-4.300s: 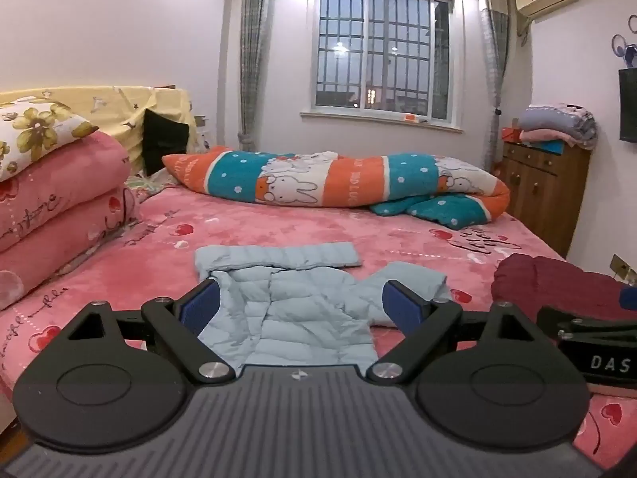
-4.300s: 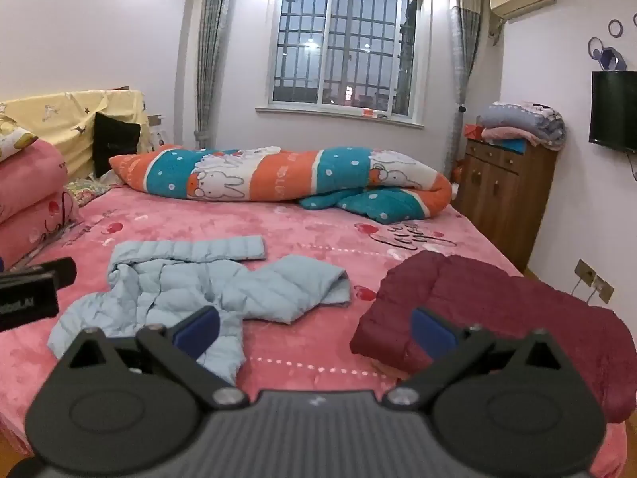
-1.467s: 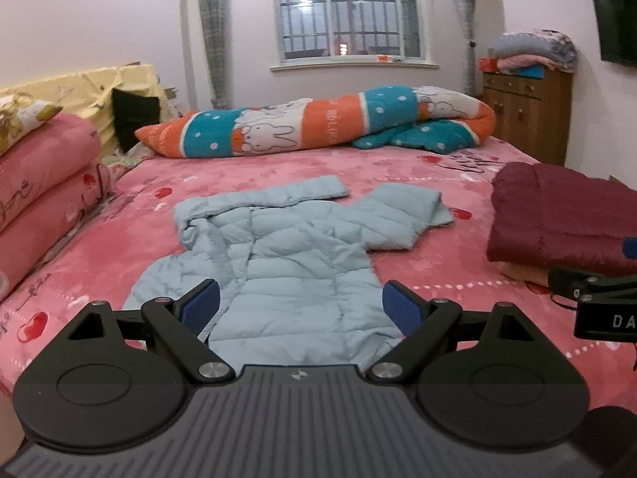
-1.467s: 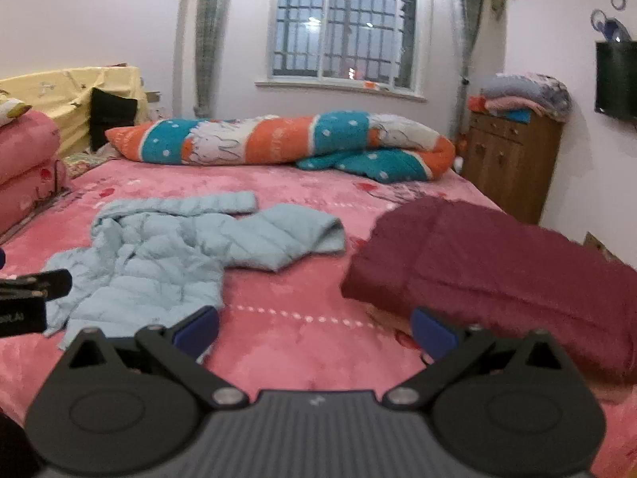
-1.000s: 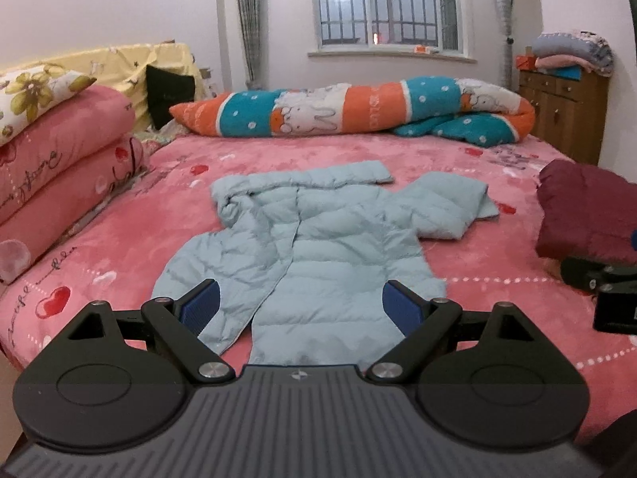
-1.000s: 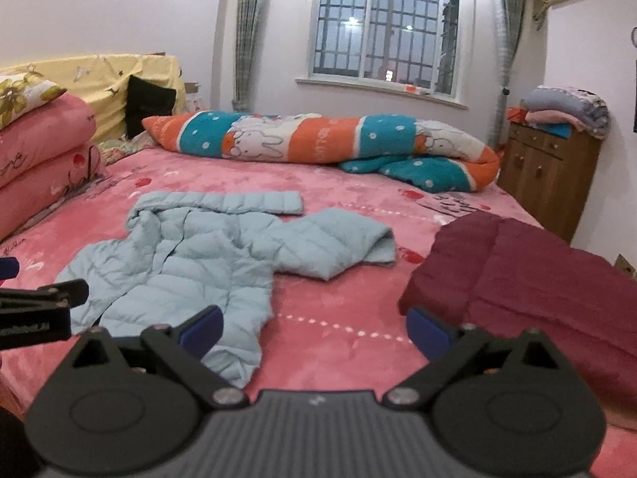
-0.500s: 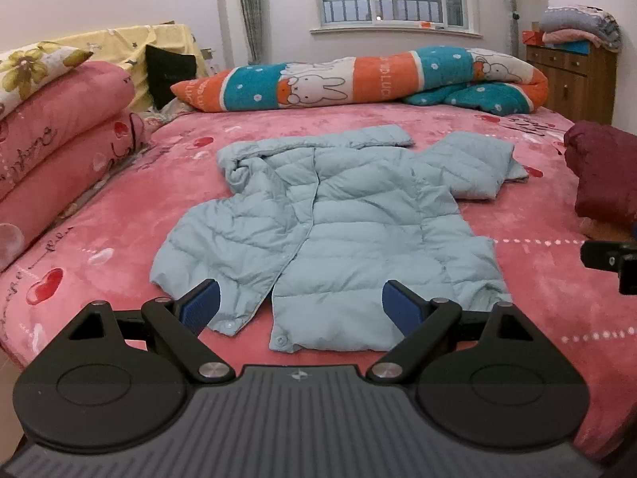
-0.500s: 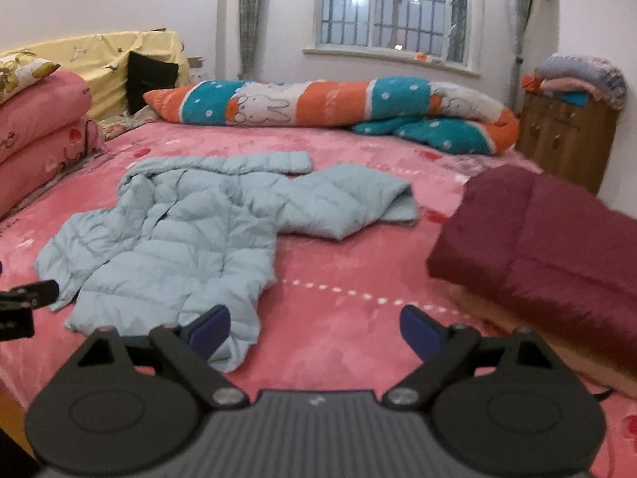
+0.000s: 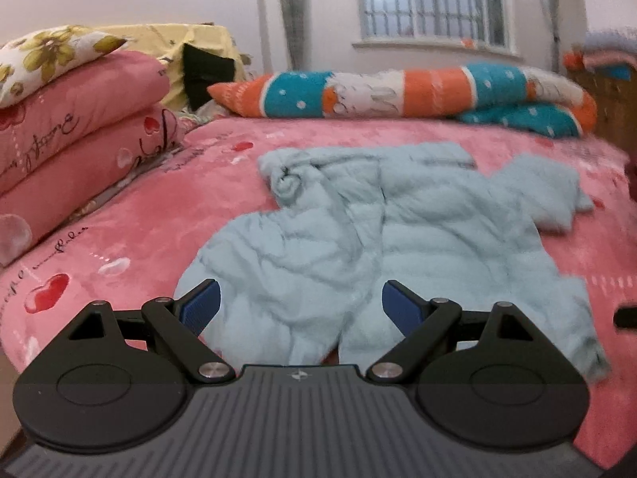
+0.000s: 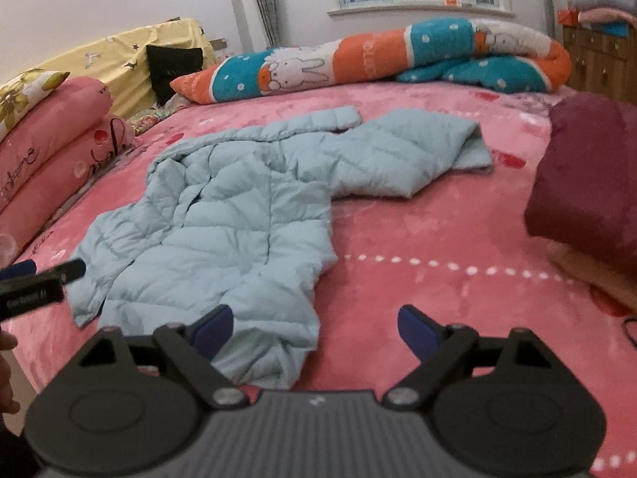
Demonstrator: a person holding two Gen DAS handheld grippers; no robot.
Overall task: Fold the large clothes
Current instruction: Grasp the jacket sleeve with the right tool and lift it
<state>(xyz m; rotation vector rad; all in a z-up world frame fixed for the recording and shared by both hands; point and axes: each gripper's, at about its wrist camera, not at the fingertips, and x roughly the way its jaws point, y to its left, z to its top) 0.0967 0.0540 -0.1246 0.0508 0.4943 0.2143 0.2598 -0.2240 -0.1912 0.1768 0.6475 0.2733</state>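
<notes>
A light blue puffer jacket [image 9: 398,231] lies spread on the pink bed [image 9: 159,215], hem toward me, one sleeve out to the right. It also shows in the right wrist view [image 10: 239,215]. My left gripper [image 9: 300,310] is open and empty, just above the jacket's near hem. My right gripper [image 10: 314,328] is open and empty, over the hem's right corner. The left gripper's fingers [image 10: 40,275] show at the left edge of the right wrist view.
A folded dark red garment [image 10: 589,175] lies on the bed to the right. Stacked pink pillows [image 9: 71,127] line the left side. A rolled orange and teal quilt [image 10: 378,55] lies along the far edge. A wooden dresser [image 10: 601,63] stands far right.
Both grippers have moved forward and down toward the jacket's near hem, so it fills more of each view. Both stay open.
</notes>
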